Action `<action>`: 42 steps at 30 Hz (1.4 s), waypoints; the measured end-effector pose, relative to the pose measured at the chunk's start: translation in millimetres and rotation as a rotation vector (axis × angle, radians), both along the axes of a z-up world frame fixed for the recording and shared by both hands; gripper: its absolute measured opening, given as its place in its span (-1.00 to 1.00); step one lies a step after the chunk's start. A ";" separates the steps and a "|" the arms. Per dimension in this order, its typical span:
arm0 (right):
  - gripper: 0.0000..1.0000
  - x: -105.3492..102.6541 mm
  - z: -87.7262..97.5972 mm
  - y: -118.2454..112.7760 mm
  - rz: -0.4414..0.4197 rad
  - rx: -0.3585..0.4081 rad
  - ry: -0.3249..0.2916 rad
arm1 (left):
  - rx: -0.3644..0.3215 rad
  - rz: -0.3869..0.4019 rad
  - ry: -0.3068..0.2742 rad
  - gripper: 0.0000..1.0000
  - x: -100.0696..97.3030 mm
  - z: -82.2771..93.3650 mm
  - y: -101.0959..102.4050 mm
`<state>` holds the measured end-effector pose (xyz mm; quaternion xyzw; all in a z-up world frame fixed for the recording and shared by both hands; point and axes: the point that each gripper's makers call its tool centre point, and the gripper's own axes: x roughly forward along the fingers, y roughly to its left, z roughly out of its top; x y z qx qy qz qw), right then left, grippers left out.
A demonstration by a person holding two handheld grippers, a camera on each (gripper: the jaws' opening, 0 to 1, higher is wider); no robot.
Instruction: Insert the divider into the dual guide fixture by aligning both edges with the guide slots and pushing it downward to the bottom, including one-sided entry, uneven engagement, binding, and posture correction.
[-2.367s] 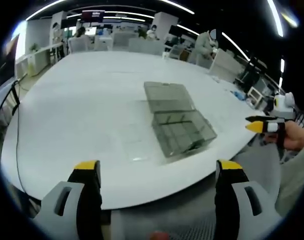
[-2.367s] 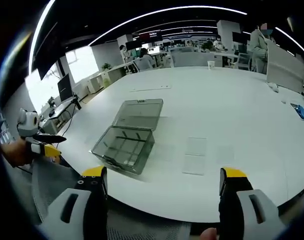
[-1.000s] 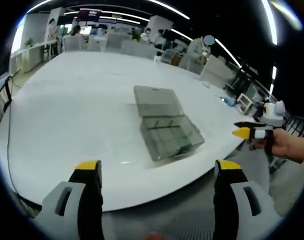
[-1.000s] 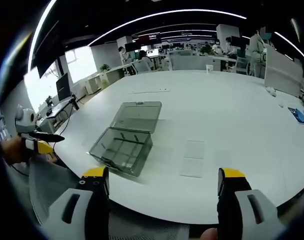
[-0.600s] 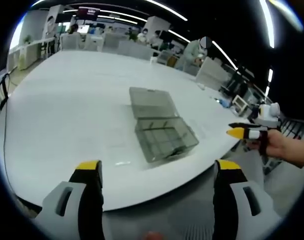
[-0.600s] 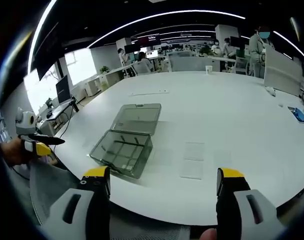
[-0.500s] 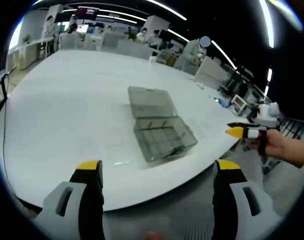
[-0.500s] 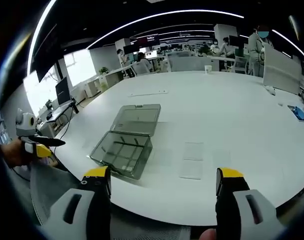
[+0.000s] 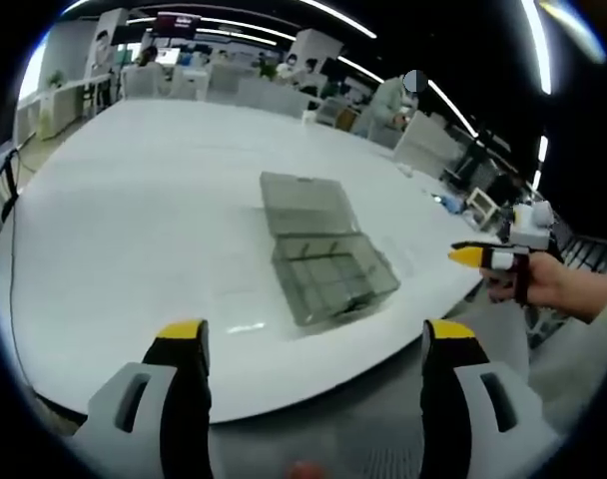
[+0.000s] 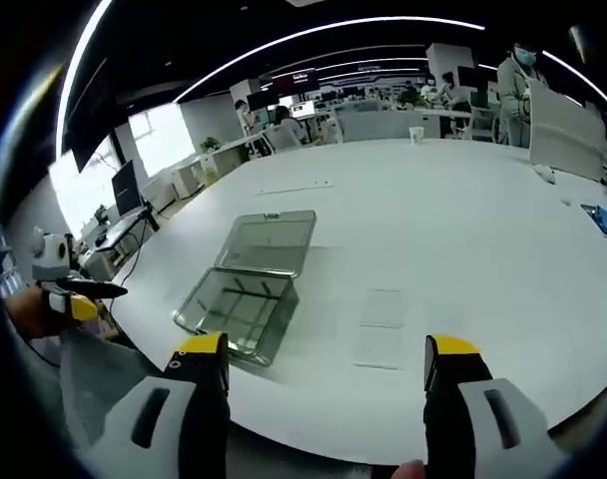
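A smoky clear compartment box [image 9: 328,261] lies open on the white table [image 9: 134,200], lid flat behind its divided base. In the right gripper view the same box [image 10: 246,287] sits left of centre, with two flat clear divider sheets [image 10: 383,309] lying on the table to its right. My left gripper [image 9: 315,334] hangs open off the table's near edge, nothing between its yellow-tipped fingers. My right gripper [image 10: 325,347] is open and empty too, short of the table edge. The right gripper [image 9: 483,257] shows held in a hand at the right; the left gripper [image 10: 79,294] shows at the far left.
The big white table [image 10: 463,200] curves away with bare surface around the box. A small blue object [image 10: 605,220] lies near its far right edge and a cup [image 10: 416,133] stands at the back. People and desks fill the office behind. Grey floor [image 9: 383,419] lies below the near edge.
Both cameras have shifted a little, the right one drifting nearer to the table. The box and the clear sheets lie as before. Both grippers have stayed open.
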<state>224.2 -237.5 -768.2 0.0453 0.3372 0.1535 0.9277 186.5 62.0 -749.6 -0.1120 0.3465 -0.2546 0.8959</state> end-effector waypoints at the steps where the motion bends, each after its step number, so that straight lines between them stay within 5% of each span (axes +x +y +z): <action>1: 0.54 3.8 -1.2 -4.8 -0.016 -0.005 0.001 | -0.002 0.000 0.012 0.69 -1.7 -2.3 -0.3; 13: 0.30 29.1 -22.0 -30.2 -0.026 -0.087 0.042 | 0.030 -0.031 -0.021 0.68 -0.7 4.3 -13.3; 42: -0.07 66.9 -61.5 -17.1 0.056 -0.182 0.180 | 0.049 -0.039 -0.049 0.68 1.9 8.5 -31.7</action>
